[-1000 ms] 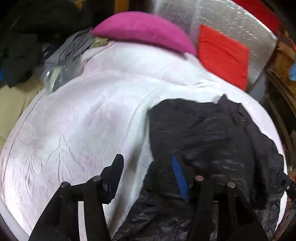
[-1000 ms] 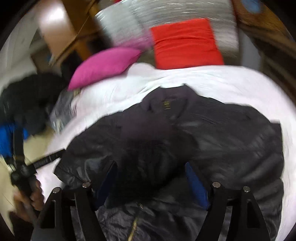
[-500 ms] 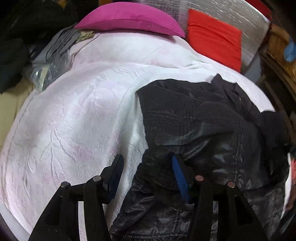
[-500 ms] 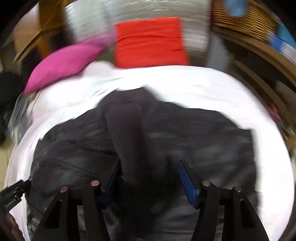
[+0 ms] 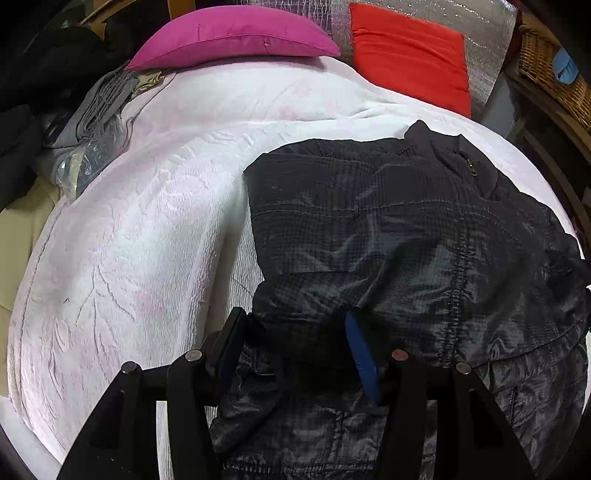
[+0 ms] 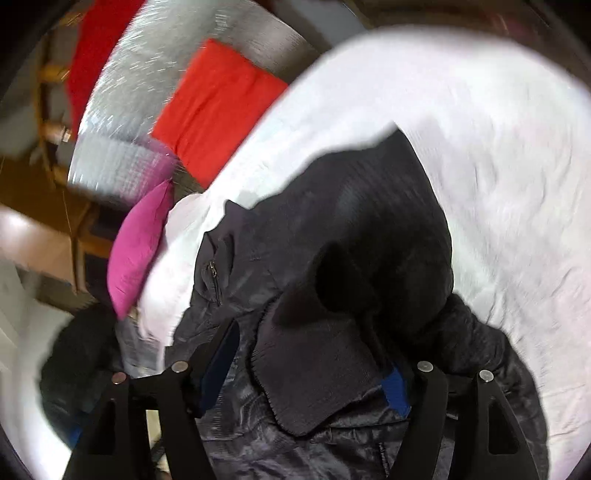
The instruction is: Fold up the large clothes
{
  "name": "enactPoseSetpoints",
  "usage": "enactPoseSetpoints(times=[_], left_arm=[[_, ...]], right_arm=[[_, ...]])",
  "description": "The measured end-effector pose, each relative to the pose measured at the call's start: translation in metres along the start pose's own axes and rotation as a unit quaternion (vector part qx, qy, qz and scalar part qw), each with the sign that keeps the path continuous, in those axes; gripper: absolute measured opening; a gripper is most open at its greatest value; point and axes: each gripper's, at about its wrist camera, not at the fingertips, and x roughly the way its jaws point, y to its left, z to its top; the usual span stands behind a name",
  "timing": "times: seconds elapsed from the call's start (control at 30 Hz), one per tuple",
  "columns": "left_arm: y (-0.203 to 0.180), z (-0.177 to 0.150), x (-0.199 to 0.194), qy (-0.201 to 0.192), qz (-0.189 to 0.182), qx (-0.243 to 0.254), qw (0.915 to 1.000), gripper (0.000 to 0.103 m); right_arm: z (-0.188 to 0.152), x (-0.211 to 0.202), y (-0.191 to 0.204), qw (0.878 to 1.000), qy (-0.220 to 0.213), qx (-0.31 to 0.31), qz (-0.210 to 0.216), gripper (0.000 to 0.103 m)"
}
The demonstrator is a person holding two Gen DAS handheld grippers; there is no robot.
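Observation:
A large dark shiny jacket (image 5: 406, 229) lies on a bed with a white textured cover (image 5: 147, 229), its left sleeve folded across the body. My left gripper (image 5: 295, 350) is open, low over the jacket's left edge, with fabric between its fingers. In the right wrist view the jacket (image 6: 332, 258) shows with its sleeve and knitted cuff (image 6: 314, 376) draped between the fingers. My right gripper (image 6: 310, 373) is open around the cuff. The right view is tilted and blurred.
A magenta pillow (image 5: 232, 40) and a red cushion (image 5: 410, 55) lie at the head of the bed against a silver padded backing (image 5: 480, 22). Grey clothes and a plastic bag (image 5: 96, 122) sit at the bed's left edge. A wicker basket (image 5: 550, 66) stands right.
The left gripper has edged forward over the jacket. The right gripper has swung and rolled, carrying the sleeve and cuff across the jacket's body.

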Motion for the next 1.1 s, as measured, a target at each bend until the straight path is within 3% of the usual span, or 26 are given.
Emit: enactPoseSetpoints(times=[0.1,0.17,0.23,0.27,0.4,0.47,0.53,0.67,0.73,0.8,0.87,0.97,1.1], left_arm=[[-0.002,0.001,0.002,0.000,0.006,0.002,1.0000,0.056],[-0.003,0.001,0.002,-0.001,0.010,0.002,1.0000,0.056],[-0.003,0.001,0.002,-0.001,0.012,0.001,0.9999,0.056],[-0.003,0.001,0.002,-0.001,0.013,0.001,0.9999,0.056],[0.000,0.001,0.000,-0.003,0.010,-0.007,0.9999,0.056],[0.002,0.002,-0.004,-0.012,0.004,-0.016,0.9998,0.056],[0.003,0.003,-0.014,-0.034,-0.002,-0.023,0.9991,0.056],[-0.007,0.004,-0.032,-0.078,-0.003,-0.006,0.9970,0.056],[-0.015,0.002,-0.027,-0.073,0.000,0.010,0.9973,0.056],[-0.020,0.001,-0.016,-0.054,0.011,0.022,0.9983,0.056],[-0.022,0.001,-0.003,-0.029,0.029,0.026,0.9988,0.056],[-0.021,0.001,0.004,-0.017,0.032,0.028,0.9989,0.056],[-0.031,-0.003,0.002,-0.019,0.026,0.059,0.9977,0.056]], right_arm=[[0.005,0.006,0.001,1.000,0.007,0.001,0.030,0.074],[0.004,0.007,0.009,0.999,0.017,-0.026,0.025,0.072],[-0.001,0.010,0.021,0.998,0.029,-0.059,0.004,0.047],[-0.003,0.011,0.025,0.997,0.035,-0.072,0.001,0.029],[-0.017,0.001,0.050,0.987,0.023,-0.153,-0.034,0.019],[-0.022,-0.015,0.059,0.985,-0.009,-0.167,-0.031,0.018],[-0.023,-0.042,0.071,0.980,-0.071,-0.183,-0.025,0.017],[-0.012,-0.082,0.066,0.973,-0.164,-0.163,-0.023,0.017],[0.000,-0.070,0.046,0.982,-0.128,-0.139,-0.019,0.017],[0.005,-0.031,0.020,0.994,-0.042,-0.099,-0.008,0.017],[0.000,0.000,0.005,0.996,0.007,-0.084,-0.043,0.018],[0.004,0.008,-0.003,0.996,0.020,-0.065,-0.057,0.021],[0.002,-0.013,0.002,0.992,-0.024,-0.091,-0.086,0.021]])
